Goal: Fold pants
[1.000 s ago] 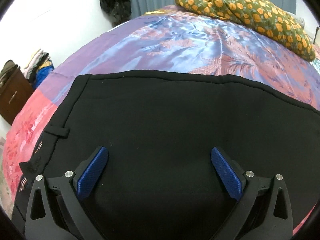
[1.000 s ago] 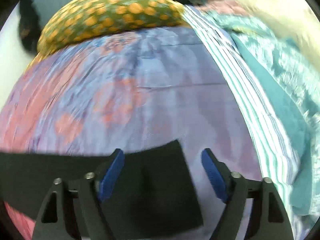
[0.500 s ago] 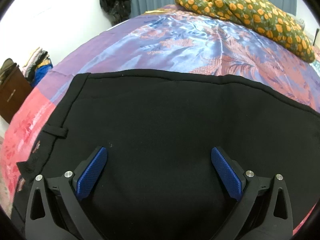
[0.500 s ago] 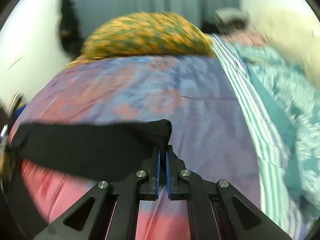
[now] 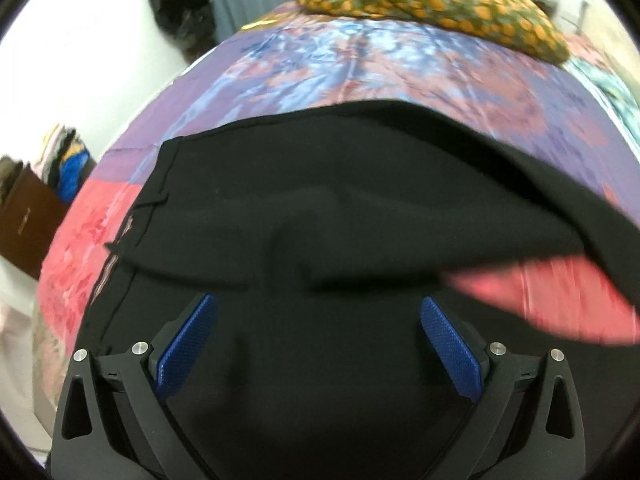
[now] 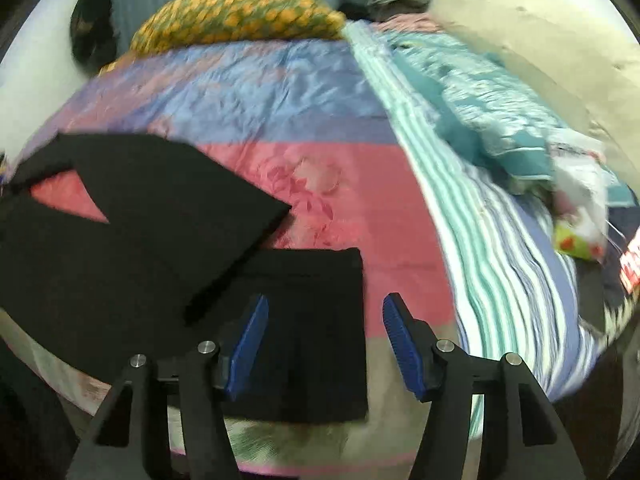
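The black pants (image 5: 320, 184) lie on the satin bedspread (image 5: 360, 64), waistband to the left. One leg is drawn across the other, with a wedge of pink spread showing between them. My left gripper (image 5: 316, 344) hovers open above the black cloth, nothing between its pads. In the right wrist view the upper leg (image 6: 160, 208) lies slantwise over the lower leg's hem end (image 6: 320, 320). My right gripper (image 6: 324, 344) stands over that hem with its jaws opening. The cloth lies beneath the gap and the pads do not press on it.
An orange-dotted green pillow (image 5: 420, 4) sits at the bed's far end. A striped sheet (image 6: 480, 240) and a teal quilt (image 6: 480, 92) cover the right side, with a plastic packet (image 6: 580, 216) beyond. A brown bag (image 5: 28, 220) and hanging dark clothes (image 5: 180, 12) stand by the wall.
My right gripper shut on a leg's hem, carried it across towards the near edge and has let it go. In the left view the far leg now lies folded over.
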`<action>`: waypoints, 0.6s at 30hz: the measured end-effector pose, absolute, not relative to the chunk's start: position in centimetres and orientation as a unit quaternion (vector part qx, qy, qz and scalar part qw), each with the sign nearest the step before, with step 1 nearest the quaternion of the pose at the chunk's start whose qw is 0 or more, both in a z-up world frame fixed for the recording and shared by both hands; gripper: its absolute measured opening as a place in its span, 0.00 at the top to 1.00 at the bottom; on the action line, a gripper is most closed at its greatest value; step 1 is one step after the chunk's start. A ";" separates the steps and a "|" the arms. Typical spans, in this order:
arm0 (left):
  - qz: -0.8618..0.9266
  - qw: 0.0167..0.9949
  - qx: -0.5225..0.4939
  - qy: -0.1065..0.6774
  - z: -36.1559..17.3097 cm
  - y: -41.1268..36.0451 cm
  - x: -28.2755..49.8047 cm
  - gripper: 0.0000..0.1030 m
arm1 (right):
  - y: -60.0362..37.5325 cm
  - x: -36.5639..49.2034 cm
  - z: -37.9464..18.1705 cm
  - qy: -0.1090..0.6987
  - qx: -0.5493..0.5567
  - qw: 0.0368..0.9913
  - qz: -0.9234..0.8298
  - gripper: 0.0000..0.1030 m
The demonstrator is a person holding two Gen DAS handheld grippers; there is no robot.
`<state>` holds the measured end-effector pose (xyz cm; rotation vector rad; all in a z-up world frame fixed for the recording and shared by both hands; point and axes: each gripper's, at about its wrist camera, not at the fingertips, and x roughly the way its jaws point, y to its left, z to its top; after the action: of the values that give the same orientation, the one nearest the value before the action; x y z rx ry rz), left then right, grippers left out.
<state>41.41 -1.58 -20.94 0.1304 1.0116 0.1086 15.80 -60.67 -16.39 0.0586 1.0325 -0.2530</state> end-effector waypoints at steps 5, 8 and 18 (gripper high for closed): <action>0.054 0.874 0.080 0.477 -23.0 -2.1 39.9 0.01 | -54.6 15.0 -13.8 0.446 0.154 0.881 -0.043 0.33; 0.052 0.885 0.041 0.460 -24.7 -1.3 39.4 0.00 | -49.8 16.5 -16.0 0.433 0.258 0.863 0.029 0.27; 0.044 0.892 0.005 0.450 -25.2 -0.7 39.2 0.00 | -53.0 16.7 -24.0 0.351 0.440 0.818 -0.119 0.29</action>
<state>39.24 -0.73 -25.19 0.0097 0.9347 0.0916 16.74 -52.99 -23.96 0.9374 0.7469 -0.2527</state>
